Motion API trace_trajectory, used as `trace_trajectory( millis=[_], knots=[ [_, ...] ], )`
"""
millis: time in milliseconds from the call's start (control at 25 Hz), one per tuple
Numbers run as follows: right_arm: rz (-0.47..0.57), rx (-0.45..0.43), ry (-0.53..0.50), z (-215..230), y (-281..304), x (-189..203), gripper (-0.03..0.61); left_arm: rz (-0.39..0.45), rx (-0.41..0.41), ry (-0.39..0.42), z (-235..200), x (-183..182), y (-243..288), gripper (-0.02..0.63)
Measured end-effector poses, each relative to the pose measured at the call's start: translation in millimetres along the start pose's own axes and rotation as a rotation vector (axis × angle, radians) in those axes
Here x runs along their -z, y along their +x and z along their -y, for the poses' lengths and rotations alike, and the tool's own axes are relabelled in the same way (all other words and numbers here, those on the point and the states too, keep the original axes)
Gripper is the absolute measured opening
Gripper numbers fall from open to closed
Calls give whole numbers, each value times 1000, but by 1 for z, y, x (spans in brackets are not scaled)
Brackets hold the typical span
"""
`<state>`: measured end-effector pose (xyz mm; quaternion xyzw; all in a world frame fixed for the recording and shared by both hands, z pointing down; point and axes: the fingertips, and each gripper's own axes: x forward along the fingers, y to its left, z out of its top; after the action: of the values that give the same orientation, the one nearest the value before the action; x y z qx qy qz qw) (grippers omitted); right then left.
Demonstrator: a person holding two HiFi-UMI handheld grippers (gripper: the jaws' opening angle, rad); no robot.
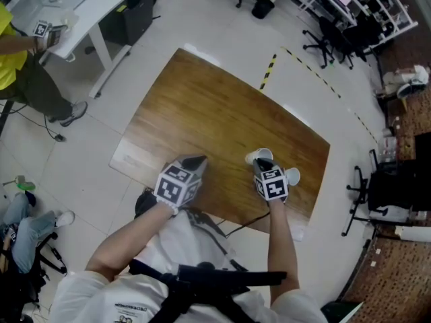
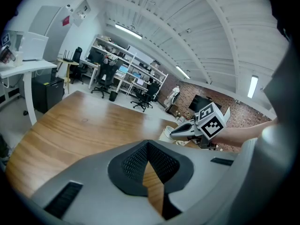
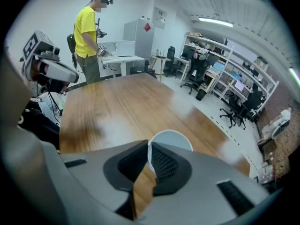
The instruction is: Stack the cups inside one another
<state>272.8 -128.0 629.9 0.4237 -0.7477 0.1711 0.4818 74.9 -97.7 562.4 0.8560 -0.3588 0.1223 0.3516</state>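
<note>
A white cup (image 1: 256, 155) stands near the front right of the wooden table (image 1: 222, 113). My right gripper (image 1: 263, 160) points steeply down onto it. In the right gripper view the right gripper (image 3: 149, 156) is shut on the near rim of this cup (image 3: 176, 139), with the thin wall pinched between the pads. A second white cup (image 1: 293, 175) sits just to the right of the gripper. My left gripper (image 1: 194, 161) hovers over the table's front edge. Its jaws (image 2: 149, 146) are shut with nothing between them. From there I see the right gripper (image 2: 176, 133) on the cup (image 2: 167, 134).
A person in a yellow shirt (image 3: 86, 32) stands beside a white desk (image 1: 74, 12) beyond the table's far left side. Office chairs (image 1: 333, 36) and shelves line the far side of the room. Black-and-yellow tape (image 1: 268, 71) marks the floor.
</note>
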Motion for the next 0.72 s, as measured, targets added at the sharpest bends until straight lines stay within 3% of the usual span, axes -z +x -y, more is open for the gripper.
trace_trajectory(
  millis=[720],
  knots=[
    [-17,38,-6,2,10,7,57,-3,-1,4,-5,3,-9,-5]
  ],
)
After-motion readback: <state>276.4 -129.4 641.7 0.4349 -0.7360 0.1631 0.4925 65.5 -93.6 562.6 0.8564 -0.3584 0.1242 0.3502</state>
